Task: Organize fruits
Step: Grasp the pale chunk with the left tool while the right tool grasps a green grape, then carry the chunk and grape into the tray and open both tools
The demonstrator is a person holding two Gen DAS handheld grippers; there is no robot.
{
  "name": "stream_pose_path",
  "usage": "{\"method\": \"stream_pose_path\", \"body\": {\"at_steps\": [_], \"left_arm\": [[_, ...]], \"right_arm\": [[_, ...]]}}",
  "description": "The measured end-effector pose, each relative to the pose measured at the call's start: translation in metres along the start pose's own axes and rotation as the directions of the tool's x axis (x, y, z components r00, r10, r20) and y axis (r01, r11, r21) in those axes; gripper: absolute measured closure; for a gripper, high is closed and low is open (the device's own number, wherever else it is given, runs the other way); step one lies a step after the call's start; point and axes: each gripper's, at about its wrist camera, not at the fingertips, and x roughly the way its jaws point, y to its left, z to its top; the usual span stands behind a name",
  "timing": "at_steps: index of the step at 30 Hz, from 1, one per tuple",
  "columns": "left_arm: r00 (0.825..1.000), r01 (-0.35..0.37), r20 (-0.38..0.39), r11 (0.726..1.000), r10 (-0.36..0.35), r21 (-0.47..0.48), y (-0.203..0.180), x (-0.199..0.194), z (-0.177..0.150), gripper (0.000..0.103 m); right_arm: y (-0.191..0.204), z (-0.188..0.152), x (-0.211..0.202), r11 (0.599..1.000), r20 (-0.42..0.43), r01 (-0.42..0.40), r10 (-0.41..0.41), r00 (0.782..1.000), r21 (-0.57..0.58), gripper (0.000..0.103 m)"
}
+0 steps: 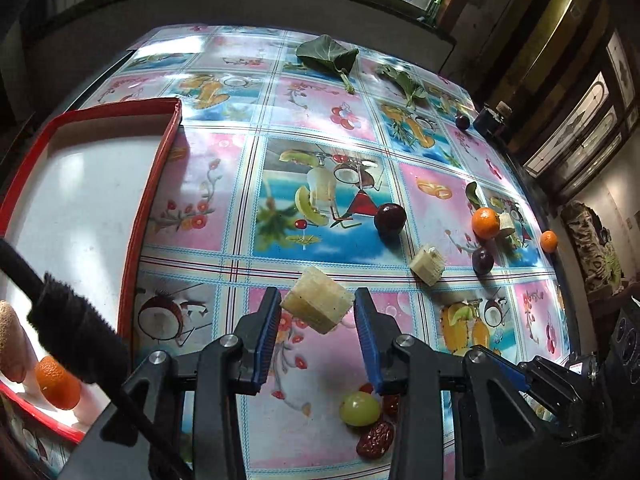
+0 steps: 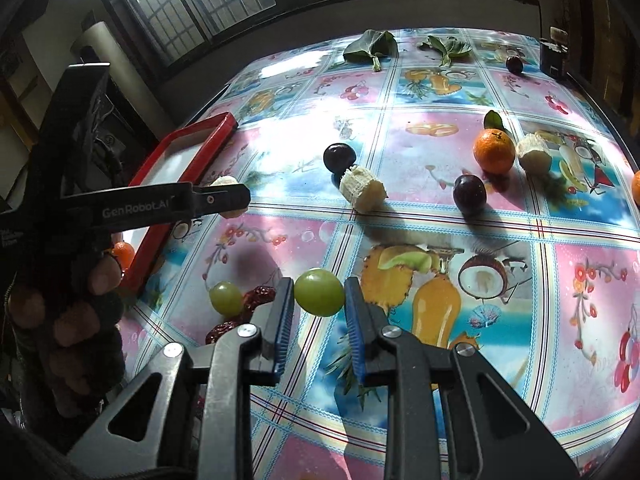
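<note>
Left tongs: the left gripper (image 1: 316,312) was clenched on a banana chunk (image 1: 318,305), its blue pads touching both sides of the pale piece, which was held up off the tablecloth (image 1: 224,216).
Right tongs: the right gripper (image 2: 318,298) was clenched on a green grape (image 2: 319,292), pinched between the two blue pads above the tablecloth.
Tray: a red-rimmed tray (image 1: 158,168) with a white floor sat at the left edge of the table; one orange (image 1: 56,382) lay inside it near the front corner.
Left side, seen from the right wrist: the left tongs reached across just beside the tray's rim, banana chunk at their tip.
Loose fruit nearby: a second grape (image 2: 226,298) lay touching some red dates (image 2: 256,298) just left of the right tongs.
Middle of table: a dark plum (image 2: 339,157) touched another banana piece (image 2: 362,190).
Far right: a leafy orange (image 2: 494,150) sat beside a third banana piece (image 2: 534,152), with another plum (image 2: 469,193) near them.
Back edge: two green leaves (image 2: 370,48) and one more plum (image 2: 514,64) lay well apart from the rest.
</note>
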Motion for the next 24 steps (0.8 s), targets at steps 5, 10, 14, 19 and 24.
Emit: {"method": "stream_pose_path", "body": {"at_steps": [5,10,14,19,24], "left_arm": [[0.998,-0.036,0.049,0.999,0.036,-0.005,0.01,-0.027,-0.012,0.066],[0.995,-0.063,0.08,0.998,0.064,-0.015,0.021,-0.044,-0.024,0.066],[0.99,-0.099,0.1,0.995,0.101,-0.028,0.032,-0.054,-0.029,0.066],[0.983,-0.138,0.113,0.989,0.144,-0.058,0.047,-0.062,-0.032,0.066],[0.978,-0.164,0.114,0.983,0.173,-0.08,0.059,-0.066,-0.033,0.066]], "right_arm": [[0.016,-0.002,-0.003,1.0,0.006,-0.005,0.005,1.0,-0.023,0.076],[0.032,-0.004,-0.005,0.999,0.005,-0.007,0.008,1.0,-0.049,0.076],[0.042,-0.003,-0.006,0.998,0.008,-0.012,0.013,1.0,-0.063,0.076],[0.057,-0.001,-0.002,0.996,0.003,-0.027,0.028,1.0,-0.086,0.076],[0.071,0.0,0.005,0.993,-0.014,-0.044,0.043,0.999,-0.106,0.076]]}}
